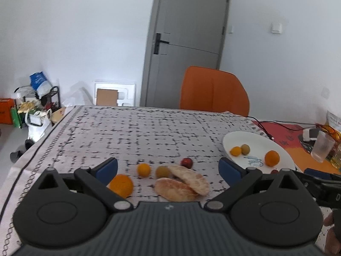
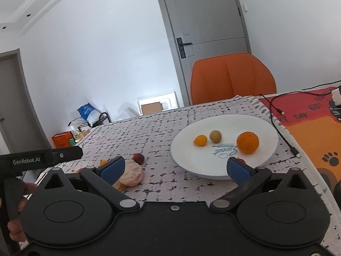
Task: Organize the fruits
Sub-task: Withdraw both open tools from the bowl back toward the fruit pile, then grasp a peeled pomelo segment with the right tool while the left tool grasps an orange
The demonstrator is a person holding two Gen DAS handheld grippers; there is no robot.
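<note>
My left gripper (image 1: 168, 168) is open above the patterned cloth, with nothing between its blue pads. Just beyond it lie a large orange (image 1: 121, 185), a small orange (image 1: 143, 169), a greenish fruit (image 1: 163, 171), a red fruit (image 1: 187, 162) and two peeled citrus segments (image 1: 181, 186). My right gripper (image 2: 175, 169) is also open and empty, at the near rim of the white plate (image 2: 234, 125). The plate holds a small orange (image 2: 200, 140), a brownish fruit (image 2: 215, 136) and an orange (image 2: 247, 142). A small red fruit (image 2: 242, 161) peeks from behind the right finger.
An orange chair (image 1: 213, 89) stands at the table's far side before a grey door (image 1: 187, 32). To the right lie a black cable (image 2: 281, 128), a plastic cup (image 1: 321, 147) and an orange mat (image 2: 309, 138). Bags and a rack (image 1: 40, 100) clutter the floor at left.
</note>
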